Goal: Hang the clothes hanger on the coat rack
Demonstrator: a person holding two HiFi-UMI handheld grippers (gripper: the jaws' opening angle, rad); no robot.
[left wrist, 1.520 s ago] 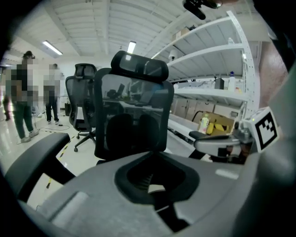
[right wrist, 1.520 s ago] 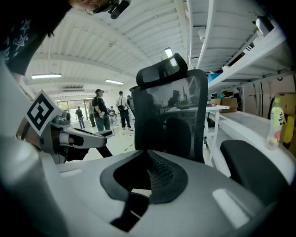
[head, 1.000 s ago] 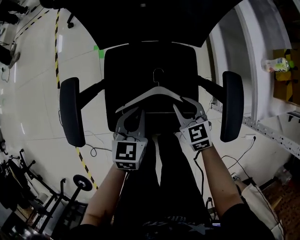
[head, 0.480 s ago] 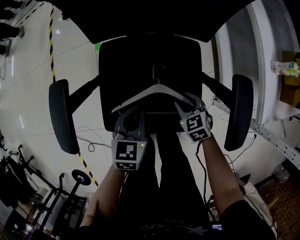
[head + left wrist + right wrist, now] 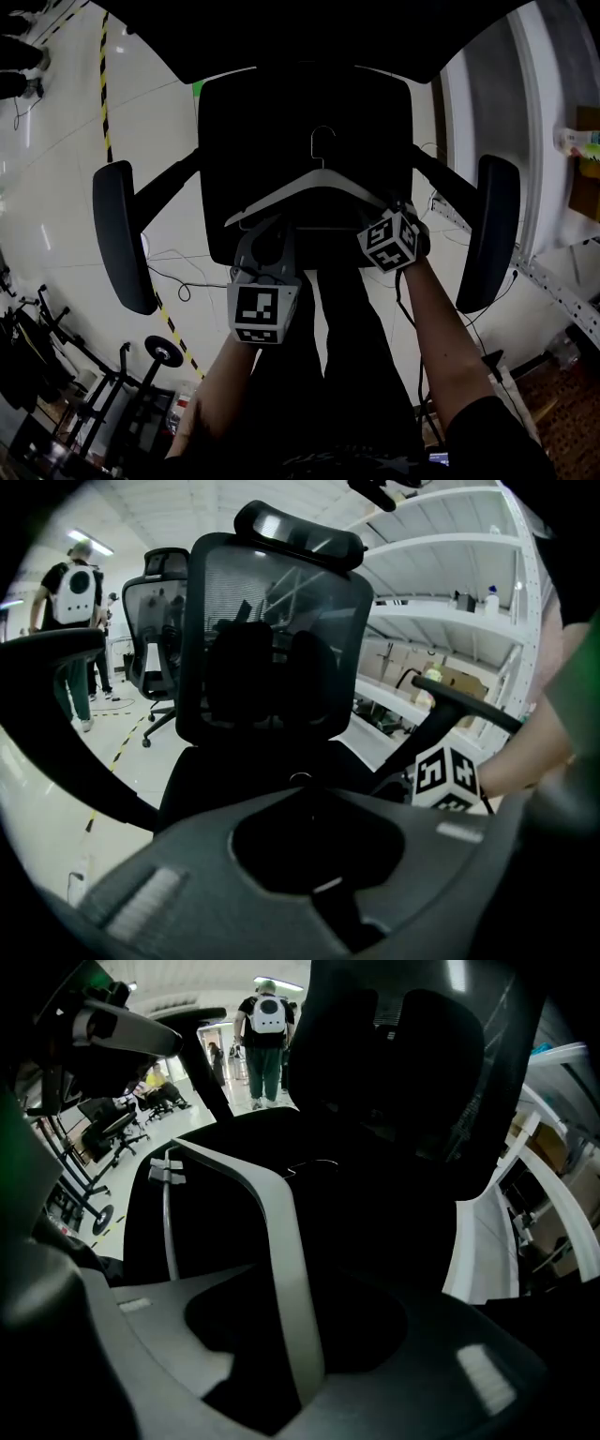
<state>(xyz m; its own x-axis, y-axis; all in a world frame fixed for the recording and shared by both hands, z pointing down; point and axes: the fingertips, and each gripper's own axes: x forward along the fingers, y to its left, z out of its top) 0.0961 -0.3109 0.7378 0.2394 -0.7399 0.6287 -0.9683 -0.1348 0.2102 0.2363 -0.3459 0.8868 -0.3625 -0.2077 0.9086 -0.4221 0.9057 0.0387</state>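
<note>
The white clothes hanger lies flat on the black seat of an office chair, in the middle of the head view. Its hook points to the top of the frame and its two arms slope down to the left and right.

The right gripper comes down steeply on the hanger's right arm, just inside the right armrest. Its jaws have just been opening and now stand wide. In the right gripper view the pale hanger arm runs straight through the gap between them, with clear space on both sides.

The left gripper sits at the lower centre-left, its tips just below the hanger's left arm and near that arm's end. In the left gripper view its jaws meet at the tips around a dark hollow, and no part of the hanger can be made out between them. I cannot tell whether the tips touch the hanger.

Behind the seat rises the chair's mesh backrest. White shelving stands at the right, and a person with a white backpack stands on the pale floor further off.
</note>
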